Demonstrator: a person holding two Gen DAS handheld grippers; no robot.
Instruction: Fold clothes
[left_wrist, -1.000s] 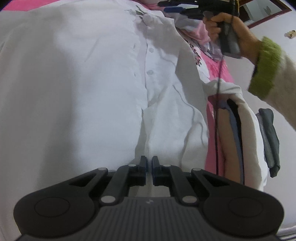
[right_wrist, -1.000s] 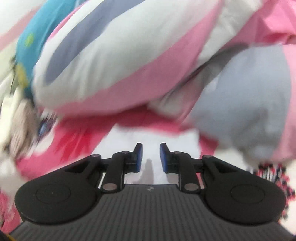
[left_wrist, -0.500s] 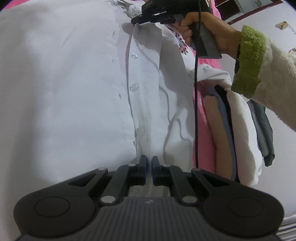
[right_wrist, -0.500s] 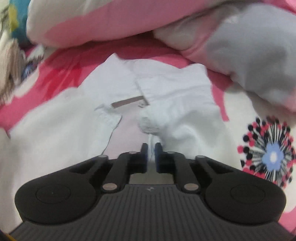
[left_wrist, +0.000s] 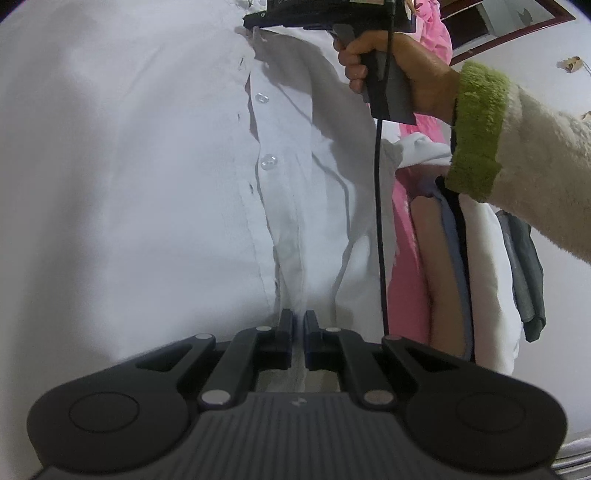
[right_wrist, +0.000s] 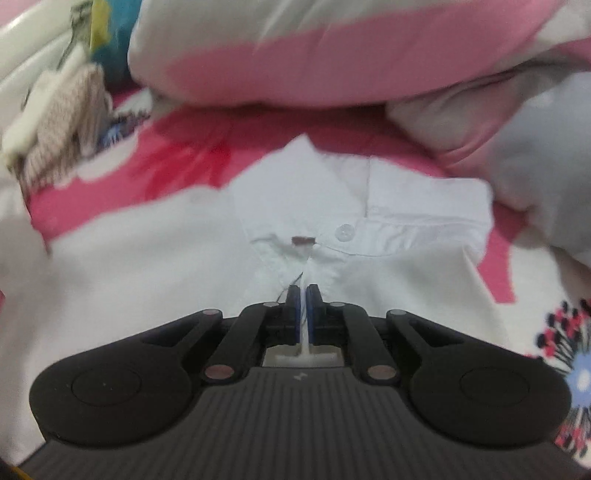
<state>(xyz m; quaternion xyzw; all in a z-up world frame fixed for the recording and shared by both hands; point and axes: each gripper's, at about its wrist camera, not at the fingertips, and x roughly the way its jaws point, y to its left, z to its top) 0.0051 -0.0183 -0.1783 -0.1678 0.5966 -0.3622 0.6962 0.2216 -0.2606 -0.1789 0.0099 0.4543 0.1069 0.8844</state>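
Both claws clench a white shirt (left_wrist: 147, 184) on a bed (right_wrist: 177, 155): left claw (left_wrist: 298, 325) at the placket, right claw (right_wrist: 303, 301) angled down below the collar.

A shirt (left_wrist: 155, 192) is lying spread on the bedsheet (right_wrist: 177, 155), stretching ahead of the left tongs (left_wrist: 298, 325). A stack of clothes (left_wrist: 476, 280) is sitting to their right. Beyond the right tongs (right_wrist: 303, 299), the shirt collar (right_wrist: 369, 206) is lying before a pillow (right_wrist: 314, 55).
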